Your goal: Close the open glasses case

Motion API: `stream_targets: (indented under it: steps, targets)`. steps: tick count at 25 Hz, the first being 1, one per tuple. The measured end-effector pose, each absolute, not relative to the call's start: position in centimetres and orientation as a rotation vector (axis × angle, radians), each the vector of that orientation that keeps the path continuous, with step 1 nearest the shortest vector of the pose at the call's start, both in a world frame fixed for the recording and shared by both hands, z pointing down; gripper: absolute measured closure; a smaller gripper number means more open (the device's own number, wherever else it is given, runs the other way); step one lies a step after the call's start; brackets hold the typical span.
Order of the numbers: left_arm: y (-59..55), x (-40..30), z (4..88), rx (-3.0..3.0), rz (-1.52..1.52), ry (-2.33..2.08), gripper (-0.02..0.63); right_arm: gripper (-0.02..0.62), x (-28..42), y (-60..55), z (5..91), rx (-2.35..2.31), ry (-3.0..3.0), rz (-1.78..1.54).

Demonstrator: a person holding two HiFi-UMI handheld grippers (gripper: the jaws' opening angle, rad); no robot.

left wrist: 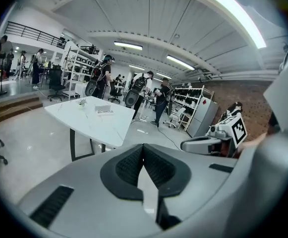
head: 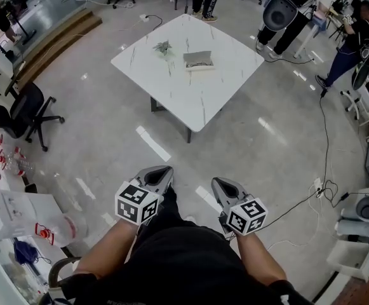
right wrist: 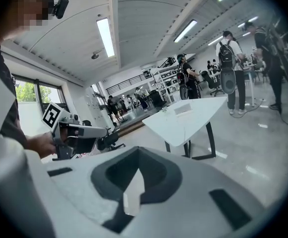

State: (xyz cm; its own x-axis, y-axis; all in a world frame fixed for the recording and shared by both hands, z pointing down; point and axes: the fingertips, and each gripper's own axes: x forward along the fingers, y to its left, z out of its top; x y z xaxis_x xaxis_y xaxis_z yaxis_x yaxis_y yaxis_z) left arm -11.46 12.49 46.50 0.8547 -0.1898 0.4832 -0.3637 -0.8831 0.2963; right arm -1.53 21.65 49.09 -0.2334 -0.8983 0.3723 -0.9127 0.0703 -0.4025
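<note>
A white, marble-veined square worktop (head: 171, 84) on dark legs stands far from the person, in the middle of a glossy grey floor (head: 108, 151). On its far half lies the grey rectangular glasses case (head: 199, 60), right of a small green plant (head: 162, 46) and apart from it. From this range the lid's position is hard to read.

Both grippers are held near the person's body, well apart from the worktop. The left gripper (head: 162, 172) and the right gripper (head: 222, 184) sit side by side, each with its marker cube at the near end and its jaws pointing towards the worktop.

In the left gripper view, the left gripper (left wrist: 144, 150) has its jaws closed tip to tip with nothing between them; the glasses case (left wrist: 104, 110) shows small on the worktop (left wrist: 84, 120) at far left. In the right gripper view, the right gripper (right wrist: 137, 155) is likewise closed and empty, with the glasses case (right wrist: 183, 110) on the worktop (right wrist: 193, 120) at far right.

A black office chair (head: 25, 110) stands at the left, and a black cable (head: 327, 145) trails across the floor on the right.
</note>
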Motion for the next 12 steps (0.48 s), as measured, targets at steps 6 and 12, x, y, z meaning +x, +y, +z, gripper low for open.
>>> stream_targets:
  steps: [6, 12]
  targets:
    - [6.5, -9.3, 46.4, 2.643, 0.637, -0.396, 0.601, 0.594, 0.2, 16.0, 49.5, 1.926, -2.252, 0.917]
    - [-1.4, -6.0, 44.3, 2.678, 0.607, -0.333, 0.601, 0.594, 3.2, 8.3, 46.6, 1.992, -2.220, 0.842]
